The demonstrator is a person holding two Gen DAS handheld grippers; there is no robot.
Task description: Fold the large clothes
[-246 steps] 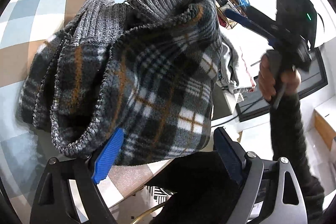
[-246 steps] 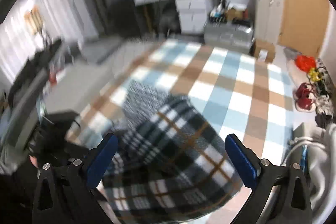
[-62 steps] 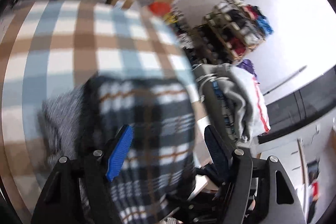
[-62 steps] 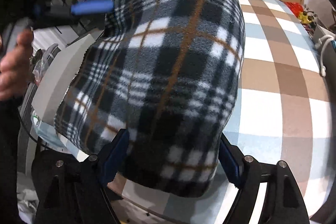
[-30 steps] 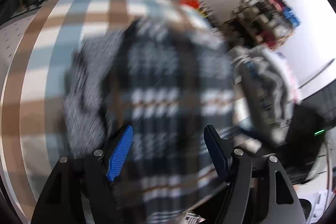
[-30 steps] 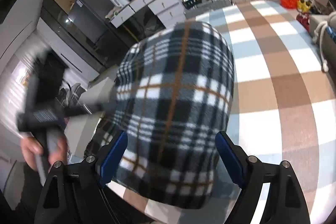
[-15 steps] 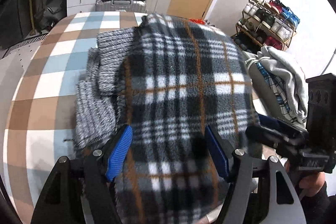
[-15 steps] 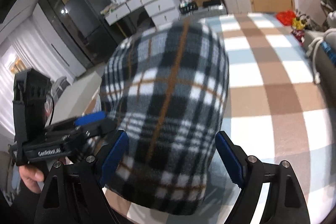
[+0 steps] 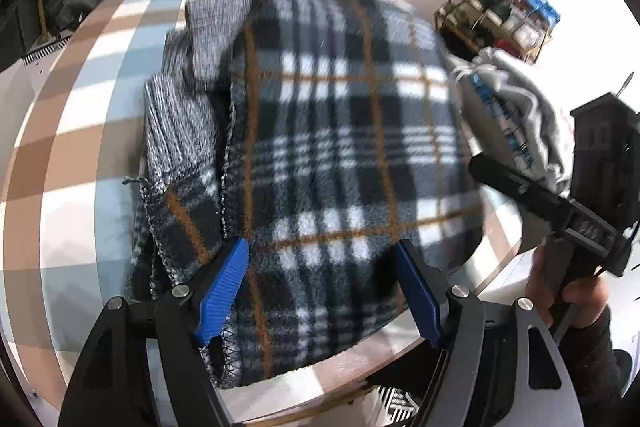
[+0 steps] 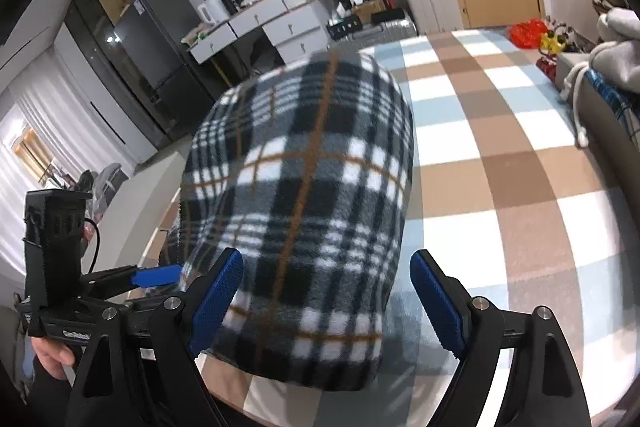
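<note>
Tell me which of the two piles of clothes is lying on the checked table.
The folded plaid fleece garment lies on the checked table; the grey-and-white heap sits beyond the table's edge, on something else.

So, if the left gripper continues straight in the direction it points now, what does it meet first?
Most likely the folded plaid fleece garment: it fills the space just ahead of the left gripper, between its open jaws. Exact depth is unclear, but nothing else lies in front.
</note>
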